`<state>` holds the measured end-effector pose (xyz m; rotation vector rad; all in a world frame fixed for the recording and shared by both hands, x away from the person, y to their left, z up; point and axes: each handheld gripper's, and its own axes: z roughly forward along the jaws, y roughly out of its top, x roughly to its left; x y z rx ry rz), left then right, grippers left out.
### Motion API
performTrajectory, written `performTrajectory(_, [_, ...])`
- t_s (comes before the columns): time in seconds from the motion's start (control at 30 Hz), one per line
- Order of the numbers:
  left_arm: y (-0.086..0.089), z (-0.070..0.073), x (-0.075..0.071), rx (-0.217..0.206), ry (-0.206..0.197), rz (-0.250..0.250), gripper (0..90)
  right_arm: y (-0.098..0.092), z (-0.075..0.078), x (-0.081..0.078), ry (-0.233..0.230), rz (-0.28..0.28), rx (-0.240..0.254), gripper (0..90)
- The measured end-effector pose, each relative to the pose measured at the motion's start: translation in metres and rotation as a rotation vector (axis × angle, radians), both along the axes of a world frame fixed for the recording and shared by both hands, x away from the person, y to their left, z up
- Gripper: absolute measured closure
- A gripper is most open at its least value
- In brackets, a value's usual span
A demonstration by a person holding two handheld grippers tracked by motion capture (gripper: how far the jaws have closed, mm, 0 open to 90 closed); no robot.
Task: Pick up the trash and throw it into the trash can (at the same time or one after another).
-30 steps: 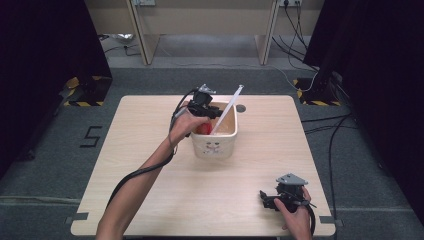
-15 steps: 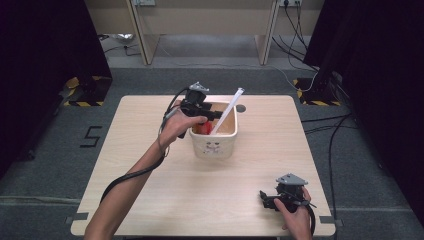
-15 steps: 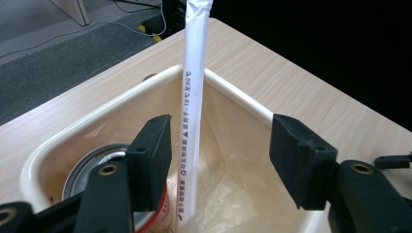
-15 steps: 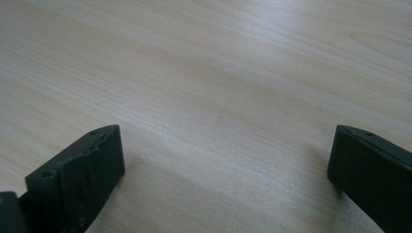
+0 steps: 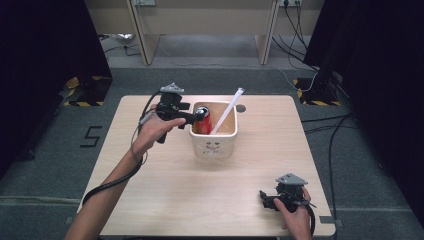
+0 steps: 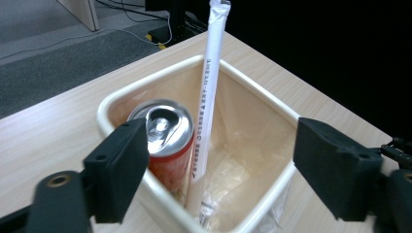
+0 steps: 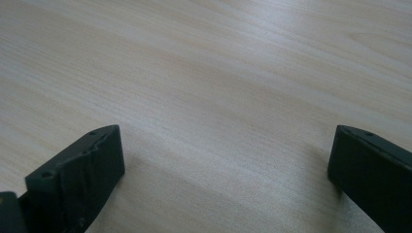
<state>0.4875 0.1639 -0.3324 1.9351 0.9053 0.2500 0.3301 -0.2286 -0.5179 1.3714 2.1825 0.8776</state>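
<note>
While the left hand-held gripper [image 5: 199,116] hangs at the left rim of the cream tub [image 5: 214,148], its jaws have just been opening and now stand wide apart with nothing pinched between them. In the left gripper view the two black jaws frame the tub's opening: one is just in front of the red can [image 6: 166,141], the other is out past the tub's opposite wall. The can stands upright inside the tub, in the corner nearest that gripper, its silver top with the pull tab facing up. From above, the can [image 5: 202,120] sits against the left wall of the tub, just beyond the gripper's tips; whether a jaw touches it is hard to judge from either view.

A long white paper-wrapped straw [image 6: 208,102] leans in the tub beside the can, its lower end down among crumpled clear plastic at the bottom and its upper end reaching well above the rim. In the high view the straw [image 5: 227,110] slants up toward the far right corner of the tub. The tub stands a little behind the middle of the light wooden surface [image 5: 150,195] and carries a small printed figure on its front wall.

The right hand-held gripper [image 5: 265,199] rests low near the front right corner of the surface, well apart from the tub. Its jaws are spread wide, with bare wood between them in the right gripper view.
</note>
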Motion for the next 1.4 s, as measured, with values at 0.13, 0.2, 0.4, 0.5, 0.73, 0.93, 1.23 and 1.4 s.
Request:
performTrajectory(0.13, [0.013, -0.003, -0.007, 0.0, -0.018, 0.009, 18.0, 0.0, 0.0, 0.0, 0.001, 0.0, 0.001, 0.2])
performTrajectory(0.2, [0.018, -0.003, -0.011, 0.0, -0.031, 0.017, 18.0, 0.0, 0.0, 0.0, 0.0, 0.0, 0.0, 0.2])
performTrajectory(0.4, [0.034, -0.008, -0.021, -0.014, -0.045, 0.023, 17.9, 0.0, 0.0, 0.0, 0.0, 0.0, 0.0, 0.2])
performTrajectory(0.5, [0.042, -0.012, -0.025, -0.01, -0.045, 0.029, 17.9, 0.0, 0.0, 0.0, 0.0, -0.001, 0.0, 0.2])
performTrajectory(0.73, [0.057, -0.022, -0.032, -0.016, -0.042, 0.046, 17.9, 0.0, 0.0, 0.0, 0.0, -0.002, 0.0, 0.2])
performTrajectory(0.93, [0.065, -0.032, -0.037, 0.013, -0.055, 0.059, 17.9, 0.0, 0.0, 0.0, 0.0, -0.002, 0.0, 0.2])
performTrajectory(1.23, [0.078, -0.05, -0.045, 0.01, -0.045, 0.074, 17.9, 0.0, 0.0, 0.0, 0.0, -0.003, 0.001, 0.2])
performTrajectory(1.4, [0.08, -0.056, -0.05, 0.013, -0.058, 0.078, 17.9, 0.0, 0.0, 0.0, 0.002, -0.003, 0.0, 0.2])
